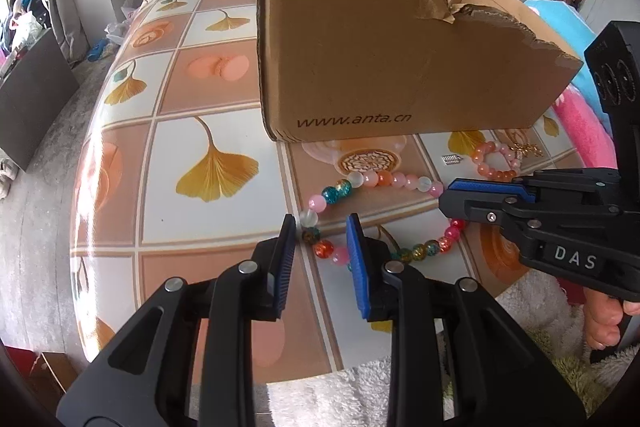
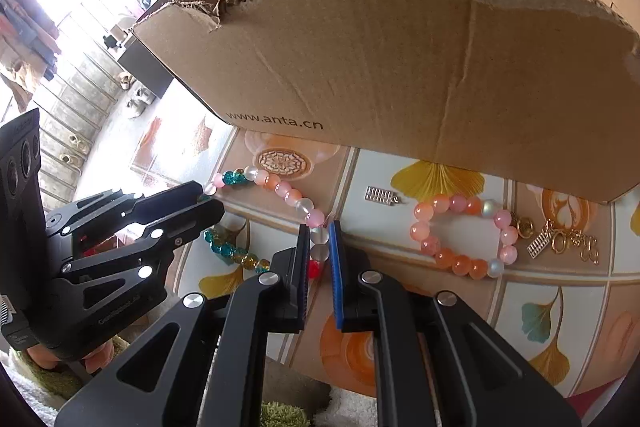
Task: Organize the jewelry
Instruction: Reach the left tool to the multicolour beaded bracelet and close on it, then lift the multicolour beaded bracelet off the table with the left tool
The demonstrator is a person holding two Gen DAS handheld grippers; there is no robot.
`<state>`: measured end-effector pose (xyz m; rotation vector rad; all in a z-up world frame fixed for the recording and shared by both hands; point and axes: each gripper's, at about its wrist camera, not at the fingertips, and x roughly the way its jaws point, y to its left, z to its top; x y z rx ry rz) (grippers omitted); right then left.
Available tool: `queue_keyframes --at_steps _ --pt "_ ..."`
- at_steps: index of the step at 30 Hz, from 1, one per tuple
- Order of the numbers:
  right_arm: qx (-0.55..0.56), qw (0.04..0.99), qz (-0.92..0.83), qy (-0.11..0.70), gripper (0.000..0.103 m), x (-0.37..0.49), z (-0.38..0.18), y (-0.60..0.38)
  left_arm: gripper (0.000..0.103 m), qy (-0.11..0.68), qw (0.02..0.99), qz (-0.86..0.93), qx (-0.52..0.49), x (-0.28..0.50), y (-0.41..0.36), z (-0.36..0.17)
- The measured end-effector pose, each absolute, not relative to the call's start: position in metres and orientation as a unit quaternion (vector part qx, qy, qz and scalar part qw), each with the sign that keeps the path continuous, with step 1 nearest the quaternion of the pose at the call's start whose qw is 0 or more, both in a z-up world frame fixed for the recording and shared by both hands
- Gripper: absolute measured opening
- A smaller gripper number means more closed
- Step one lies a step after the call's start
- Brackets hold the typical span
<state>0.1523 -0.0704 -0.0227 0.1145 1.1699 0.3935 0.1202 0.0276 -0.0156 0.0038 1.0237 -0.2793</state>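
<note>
A long necklace of pink, white, teal and orange beads (image 1: 378,179) (image 2: 294,195) lies looped on the patterned table (image 1: 180,147) in front of a torn cardboard box (image 1: 380,47) (image 2: 380,67). My left gripper (image 1: 320,225) (image 2: 208,201) is closed on the loop's left bend, with a bead against each pad. My right gripper (image 2: 319,229) (image 1: 445,198) is shut on the beads at the loop's right side. To the right lie a peach bead bracelet (image 2: 460,263) (image 1: 485,169), gold charms (image 2: 560,239) (image 1: 528,149) and a small silver piece (image 2: 382,195) (image 1: 451,159).
The box is open at the top, with a ragged front wall, and stands just behind the jewelry. A fluffy white and green towel (image 1: 340,387) lies at the table's near edge. Pink and blue cloth (image 1: 580,123) lies to the right. A hand (image 1: 604,319) holds the right gripper.
</note>
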Motion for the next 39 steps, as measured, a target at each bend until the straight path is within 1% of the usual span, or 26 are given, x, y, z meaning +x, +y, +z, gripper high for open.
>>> queue_keyframes --at_steps 6,14,24,39 --pt "0.039 0.818 0.184 0.544 0.010 0.148 -0.019 -0.072 0.024 0.483 0.867 -0.122 0.020 0.124 0.025 -0.016" --pt "0.016 0.824 0.182 0.537 0.010 0.145 -0.018 -0.059 0.011 0.473 0.872 -0.113 0.052 0.122 0.018 -0.016" --pt "0.016 0.828 0.182 0.530 0.010 0.143 -0.014 -0.059 0.008 0.469 0.873 -0.116 0.061 0.118 0.016 -0.015" --pt "0.028 0.842 0.187 0.505 0.010 0.130 0.004 -0.073 0.008 0.450 0.883 -0.123 0.052 0.107 0.018 0.004"
